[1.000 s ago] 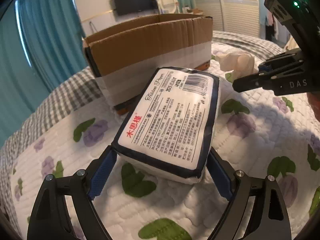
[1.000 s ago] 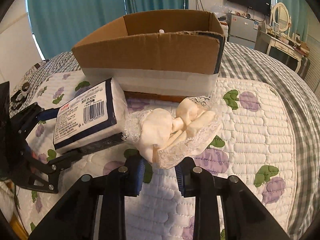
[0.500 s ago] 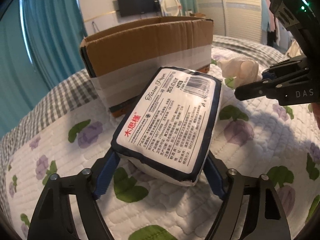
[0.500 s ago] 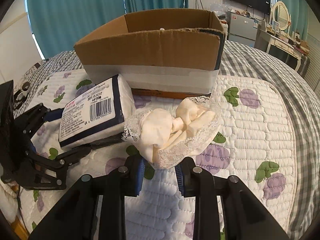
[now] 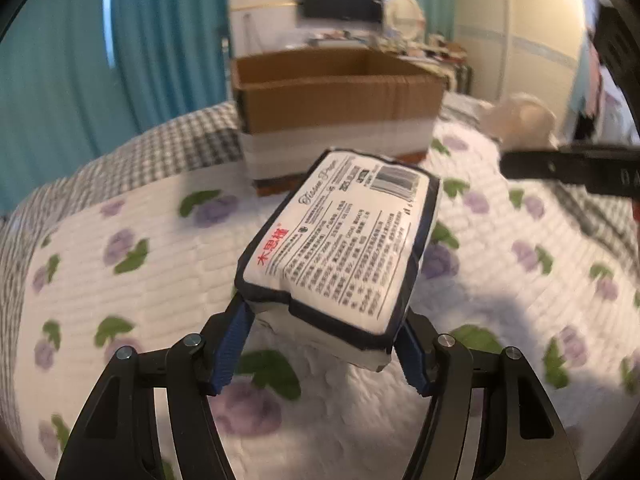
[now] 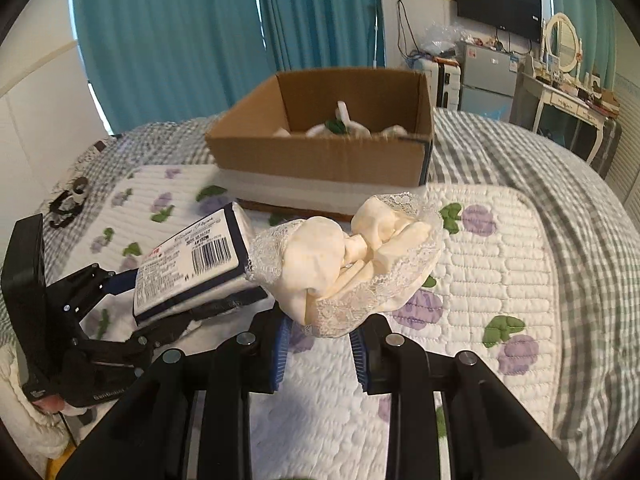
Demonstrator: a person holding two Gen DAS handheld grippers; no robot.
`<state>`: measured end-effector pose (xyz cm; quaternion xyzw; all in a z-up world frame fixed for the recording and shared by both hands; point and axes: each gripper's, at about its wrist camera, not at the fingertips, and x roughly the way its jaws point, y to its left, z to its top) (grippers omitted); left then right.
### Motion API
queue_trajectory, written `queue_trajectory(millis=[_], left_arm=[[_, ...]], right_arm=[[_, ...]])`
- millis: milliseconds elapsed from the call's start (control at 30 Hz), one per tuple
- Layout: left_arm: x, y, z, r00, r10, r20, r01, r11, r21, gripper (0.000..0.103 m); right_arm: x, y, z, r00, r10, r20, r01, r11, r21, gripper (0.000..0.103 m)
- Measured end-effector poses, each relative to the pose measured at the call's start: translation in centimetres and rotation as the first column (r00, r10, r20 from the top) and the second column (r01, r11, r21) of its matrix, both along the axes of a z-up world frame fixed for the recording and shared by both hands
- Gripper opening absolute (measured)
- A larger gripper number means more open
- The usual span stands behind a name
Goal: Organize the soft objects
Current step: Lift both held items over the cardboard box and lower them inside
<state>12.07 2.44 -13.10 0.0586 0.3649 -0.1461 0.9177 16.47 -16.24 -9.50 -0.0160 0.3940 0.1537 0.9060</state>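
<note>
Left wrist view: left claw (image 5: 324,344) clamps tissue pack (image 5: 340,240), frame centre. Right claw (image 6: 320,344) pinches lace-trimmed cream cloth (image 6: 348,268); cardboard box (image 6: 324,156) above.

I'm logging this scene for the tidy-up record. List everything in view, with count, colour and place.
tissue pack: one, white with dark blue edging, held above the quilt in front of the box
lace cloth bundle: one, cream, held up to the right of the tissue pack
cardboard box: one, brown with a white band low down, open, on the bed behind both items
items in box: a few, white and green, too small to identify
quilt: one, white with purple flowers and green leaves, on the bed
checked sheet: one, grey and white, under the quilt
curtains: teal, behind the bed
television: one, black, on the wall
left gripper: black with blue pads, clamping the tissue pack
right gripper: black with blue pads, clamping the lace cloth bundle
</note>
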Motion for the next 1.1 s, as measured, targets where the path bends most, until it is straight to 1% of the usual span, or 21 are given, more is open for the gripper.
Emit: queue_trajectory(millis=[100, 200, 300, 400, 500, 600, 767, 867, 1000, 1100], left_arm=[[-0.9, 0.0, 2.1, 0.999, 0.032, 0.019, -0.032, 0.999, -0.001, 0.064], [-1.8, -0.2, 4.8, 0.997, 0.047, 0.06, -0.047, 0.999, -0.009, 0.064], [-2.8, -0.3, 7.9, 0.992, 0.058, 0.108, -0.055, 0.998, -0.034, 0.064], [-3.7, -0.9, 11.0, 0.983, 0.064, 0.172, -0.059, 0.998, -0.031, 0.064], [-4.2, -1.4, 13.7, 0.974, 0.072, 0.216, -0.067, 0.997, -0.032, 0.064], [-3.8, -1.8, 15.7, 0.968, 0.083, 0.237, -0.076, 0.996, -0.039, 0.064], [-1.7, -2.6, 18.0, 0.958, 0.086, 0.274, -0.082, 0.996, -0.026, 0.064], [0.5, -2.8, 18.6, 0.955, 0.088, 0.283, -0.087, 0.996, -0.014, 0.064], [4.8, -2.8, 18.6, 0.958, 0.101, 0.269, -0.099, 0.995, -0.022, 0.064], [8.7, -2.8, 17.9, 0.962, 0.115, 0.248, -0.11, 0.993, -0.033, 0.064]], right_arm=[[-1.6, -0.1, 1.9, 1.0, 0.009, 0.016, -0.009, 1.0, 0.003, 0.026], [-3.2, -0.1, 4.1, 0.999, 0.023, 0.047, -0.022, 0.999, -0.023, 0.026], [-4.6, -0.3, 6.4, 0.997, 0.03, 0.075, -0.029, 0.999, -0.023, 0.026], [-5.7, -0.5, 8.5, 0.993, 0.028, 0.114, -0.026, 0.999, -0.018, 0.026], [-6.2, -0.8, 10.8, 0.988, 0.025, 0.15, -0.026, 1.0, 0.004, 0.026], [-6.0, -0.8, 12.8, 0.984, 0.028, 0.176, -0.031, 0.999, 0.015, 0.026], [-4.1, -0.6, 15.7, 0.974, 0.034, 0.222, -0.034, 0.999, -0.005, 0.026], [-1.7, -0.5, 16.9, 0.97, 0.033, 0.24, -0.033, 0.999, -0.006, 0.026], [2.2, -0.3, 17.2, 0.97, 0.029, 0.241, -0.031, 1.0, 0.005, 0.026], [5.8, 0.1, 16.3, 0.973, 0.023, 0.228, -0.024, 1.0, -0.001, 0.026]])
